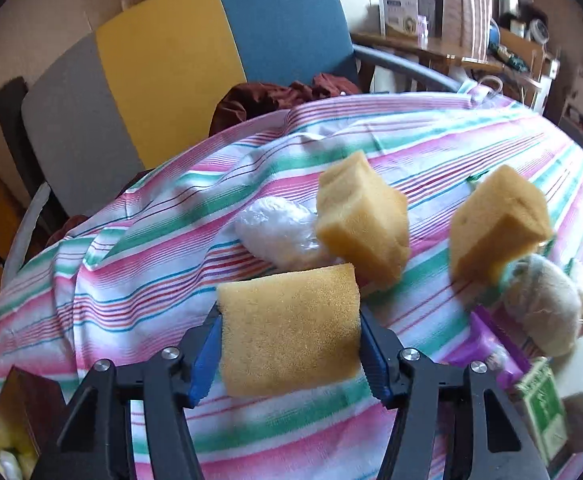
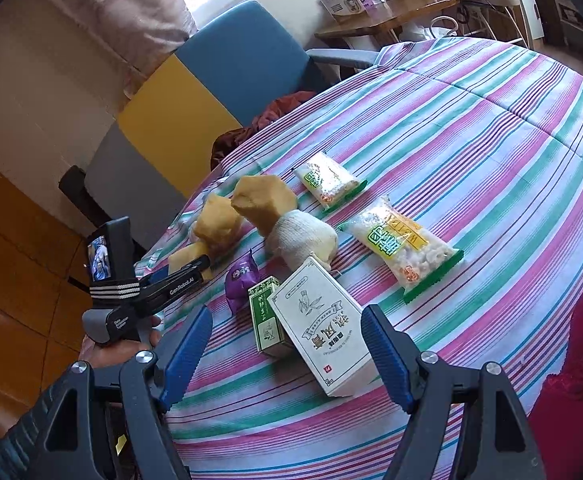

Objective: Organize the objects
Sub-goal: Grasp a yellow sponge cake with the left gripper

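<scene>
My left gripper (image 1: 289, 330) is shut on a yellow sponge (image 1: 289, 328) and holds it just above the striped cloth (image 1: 151, 264). Two more yellow sponges (image 1: 363, 220) (image 1: 499, 220) lie beyond it, next to a clear plastic bag (image 1: 279, 232) and a white cloth roll (image 1: 543, 304). In the right wrist view the left gripper (image 2: 189, 268) shows at the left with the sponge (image 2: 183, 258). My right gripper (image 2: 287, 328) is open above a white box (image 2: 323, 328) and a green box (image 2: 267, 320), touching neither.
Two snack packets (image 2: 329, 180) (image 2: 403, 248) and a purple wrapped sweet (image 2: 241, 280) lie on the cloth. A grey, yellow and blue chair (image 1: 163, 64) stands behind the table with a dark red garment (image 1: 267, 98) on it. Cluttered shelves (image 1: 503, 44) stand at the far right.
</scene>
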Demonstrator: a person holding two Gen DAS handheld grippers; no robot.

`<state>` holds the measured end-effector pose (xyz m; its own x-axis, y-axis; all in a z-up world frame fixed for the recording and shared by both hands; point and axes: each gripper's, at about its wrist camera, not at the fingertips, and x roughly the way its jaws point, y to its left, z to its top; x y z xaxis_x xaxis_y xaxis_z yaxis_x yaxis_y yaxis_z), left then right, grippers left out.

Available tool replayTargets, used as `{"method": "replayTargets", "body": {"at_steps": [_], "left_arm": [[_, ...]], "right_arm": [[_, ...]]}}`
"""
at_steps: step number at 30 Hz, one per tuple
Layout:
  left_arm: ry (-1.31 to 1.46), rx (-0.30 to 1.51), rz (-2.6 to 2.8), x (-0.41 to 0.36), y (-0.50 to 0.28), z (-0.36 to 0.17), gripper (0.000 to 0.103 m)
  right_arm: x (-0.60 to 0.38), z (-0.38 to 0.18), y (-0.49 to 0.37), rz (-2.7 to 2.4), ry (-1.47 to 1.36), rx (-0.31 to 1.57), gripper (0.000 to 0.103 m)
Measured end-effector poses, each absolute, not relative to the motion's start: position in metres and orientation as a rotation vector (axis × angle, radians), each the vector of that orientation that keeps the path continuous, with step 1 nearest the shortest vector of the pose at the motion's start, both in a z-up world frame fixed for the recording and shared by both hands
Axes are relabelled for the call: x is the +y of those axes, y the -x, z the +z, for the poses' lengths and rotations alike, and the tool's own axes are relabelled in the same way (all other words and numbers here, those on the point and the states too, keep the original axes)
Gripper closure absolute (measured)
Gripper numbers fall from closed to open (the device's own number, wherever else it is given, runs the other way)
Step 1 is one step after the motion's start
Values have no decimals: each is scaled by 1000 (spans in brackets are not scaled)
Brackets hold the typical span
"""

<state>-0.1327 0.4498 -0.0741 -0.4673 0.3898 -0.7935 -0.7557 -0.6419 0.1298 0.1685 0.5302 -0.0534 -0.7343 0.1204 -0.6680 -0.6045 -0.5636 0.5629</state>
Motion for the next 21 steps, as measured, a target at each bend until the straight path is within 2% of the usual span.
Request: {"method": "replayTargets", "body": {"at_steps": [6, 14, 21], "left_arm": [[988, 563, 2098, 414, 84, -68, 42], [997, 530, 2029, 362, 12, -77, 43], [940, 546, 2021, 336, -22, -79, 44]], "right_arm": [[531, -53, -171, 2304, 804, 1151, 25], [546, -60, -189, 2228, 706, 1282, 25], [539, -60, -179, 2225, 784, 1201, 25]]}}
